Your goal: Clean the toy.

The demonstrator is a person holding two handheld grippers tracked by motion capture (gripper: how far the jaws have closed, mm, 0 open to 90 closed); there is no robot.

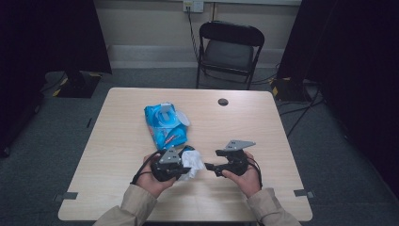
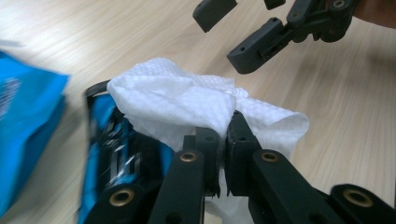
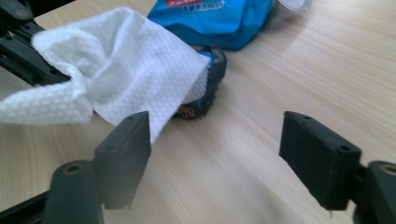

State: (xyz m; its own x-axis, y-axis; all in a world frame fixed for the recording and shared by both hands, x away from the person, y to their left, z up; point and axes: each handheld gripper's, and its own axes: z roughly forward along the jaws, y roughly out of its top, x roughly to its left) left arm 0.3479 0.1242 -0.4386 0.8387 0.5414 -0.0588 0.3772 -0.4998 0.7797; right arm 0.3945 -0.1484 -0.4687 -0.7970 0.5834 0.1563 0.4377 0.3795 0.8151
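Note:
My left gripper [image 2: 223, 128] is shut on a white textured wipe [image 2: 177, 100], which it holds just above the table. The wipe [image 1: 193, 161] hangs over a small dark blue and black object [image 3: 208, 86] lying on the wood. My right gripper [image 3: 217, 128] is open, its jaws wide apart and nothing between them; its left jaw is close to the wipe's [image 3: 126, 60] lower edge. In the high view my right gripper [image 1: 210, 167] points left at the wipe and my left gripper [image 1: 183, 165]. A blue wipes pack [image 1: 164, 125] lies behind, its white lid flipped up.
The light wooden table [image 1: 244, 122] has a dark round grommet [image 1: 223, 101] near its far edge. A black folding chair [image 1: 229, 47] stands beyond the table. Dark curtains hang at both sides.

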